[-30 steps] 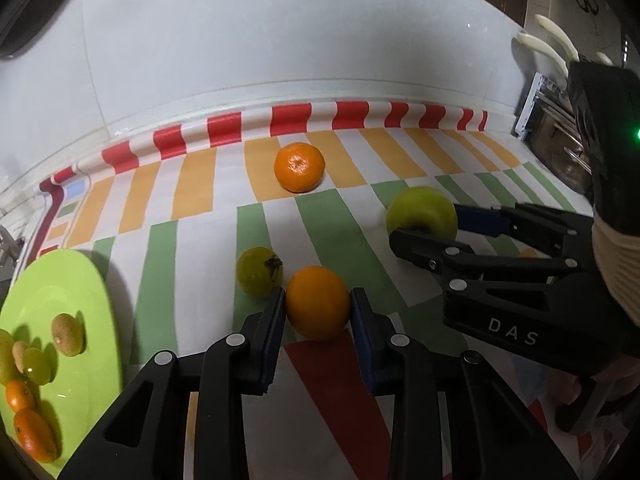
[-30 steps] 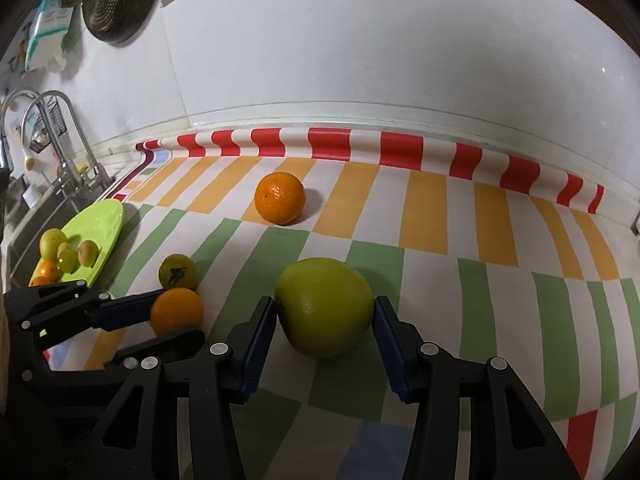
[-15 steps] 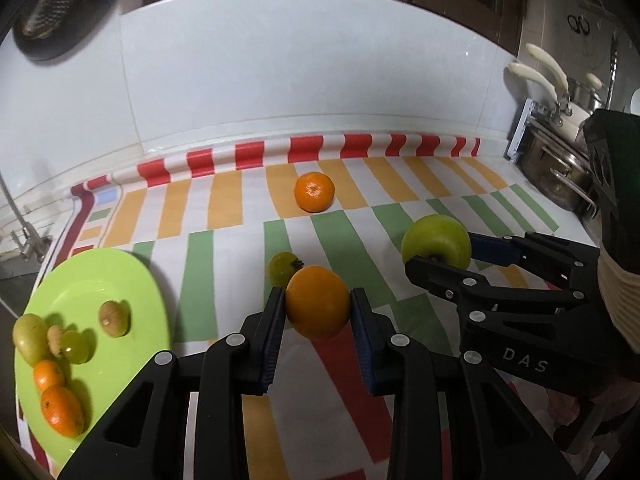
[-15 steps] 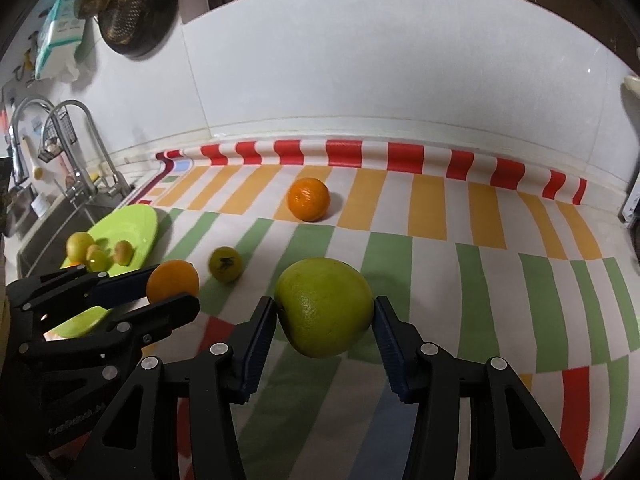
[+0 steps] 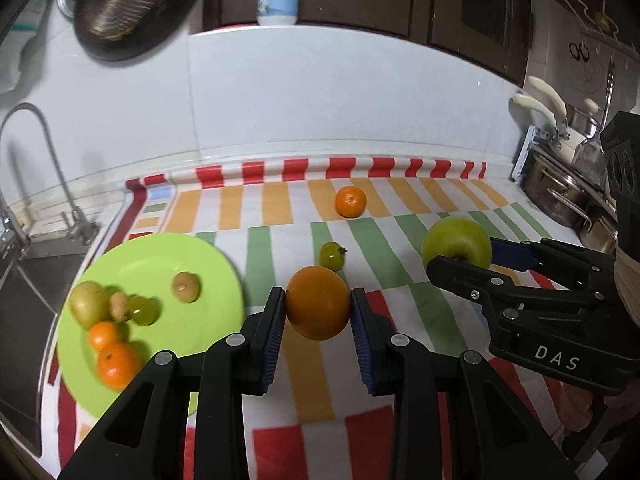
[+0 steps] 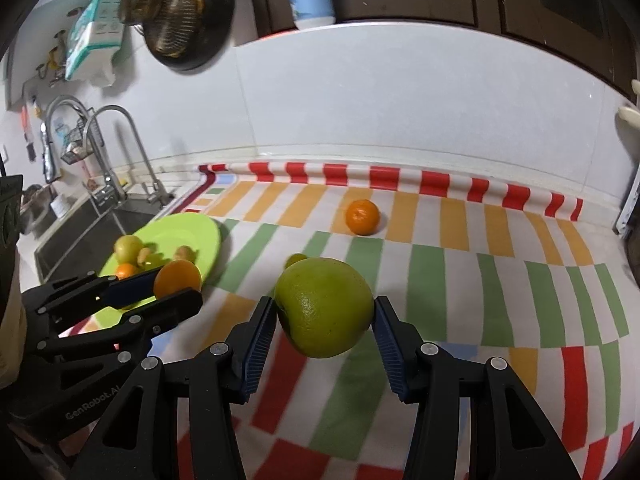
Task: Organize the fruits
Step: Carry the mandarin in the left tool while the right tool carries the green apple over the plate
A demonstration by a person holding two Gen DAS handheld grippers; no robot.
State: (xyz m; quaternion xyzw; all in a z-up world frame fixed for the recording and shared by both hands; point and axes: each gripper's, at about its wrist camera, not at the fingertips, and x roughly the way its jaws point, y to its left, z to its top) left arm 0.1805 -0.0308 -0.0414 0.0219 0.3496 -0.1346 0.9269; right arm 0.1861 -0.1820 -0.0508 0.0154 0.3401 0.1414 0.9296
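My left gripper [image 5: 319,308] is shut on an orange [image 5: 319,303] and holds it in the air to the right of the green plate [image 5: 160,252]. My right gripper [image 6: 325,312] is shut on a large green apple [image 6: 325,306], also lifted off the striped mat; it shows in the left wrist view [image 5: 456,242] too. The plate [image 6: 192,232] holds several small fruits. A mandarin [image 5: 351,201] lies near the back of the mat. A small green fruit [image 5: 332,255] lies mid-mat, just beyond the held orange.
A sink [image 5: 24,272] with a tap [image 5: 48,152] lies left of the plate. Steel pots [image 5: 560,184] stand at the right end of the counter. A white tiled wall [image 5: 320,92] backs the mat. A pan [image 6: 188,12] hangs above.
Both grippers have lifted their fruits off the mat and pulled up and back. The left one has swung left, bringing the plate more into view.
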